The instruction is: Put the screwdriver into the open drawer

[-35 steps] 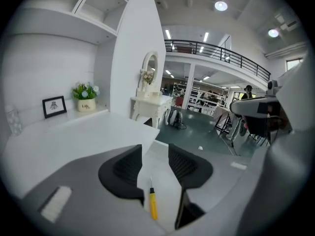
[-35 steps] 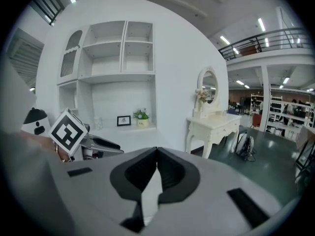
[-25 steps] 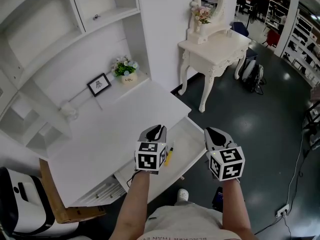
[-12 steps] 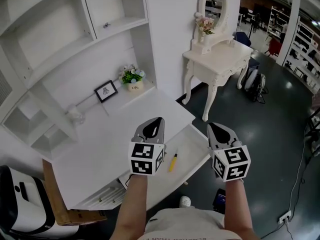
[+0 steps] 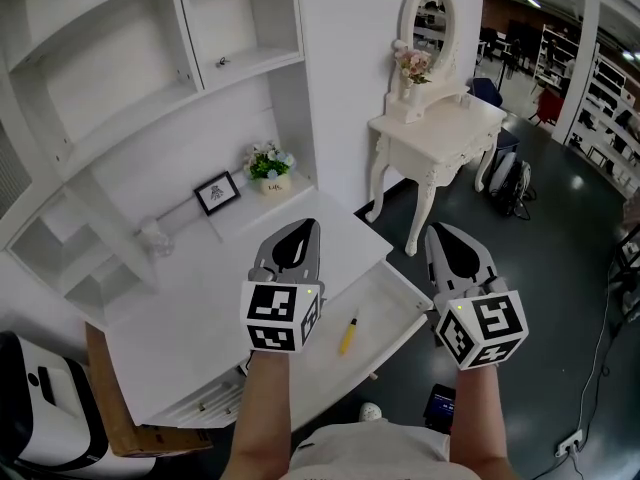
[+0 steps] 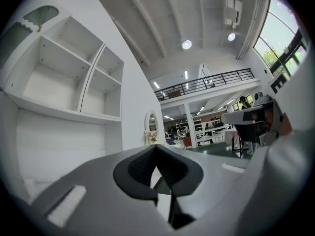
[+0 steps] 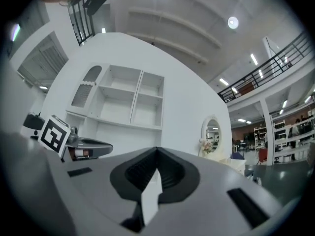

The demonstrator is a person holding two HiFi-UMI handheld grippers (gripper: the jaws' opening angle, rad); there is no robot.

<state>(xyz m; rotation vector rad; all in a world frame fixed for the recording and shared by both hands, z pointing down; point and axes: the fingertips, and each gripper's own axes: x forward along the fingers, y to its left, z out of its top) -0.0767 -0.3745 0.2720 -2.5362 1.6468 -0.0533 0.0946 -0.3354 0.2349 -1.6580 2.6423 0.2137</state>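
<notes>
Head view: the screwdriver (image 5: 348, 334) lies in the drawer (image 5: 392, 303), below and between the left gripper (image 5: 298, 240) and right gripper (image 5: 455, 253). It is nearer the left, lengthwise along their pointing.

Left gripper view: jaws closed, empty.

Right gripper view: likewise closed, empty.

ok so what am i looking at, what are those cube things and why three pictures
No robot: a person holds a two-jaw gripper in each hand, the left gripper and the right gripper. The patterned cubes are part of them. One picture comes from a camera on the person's head, looking down; the other two ride on the grippers and look along their jaws. Both pairs are shut and empty. Below, a yellow screwdriver lies in the open drawer of a white desk.
</notes>
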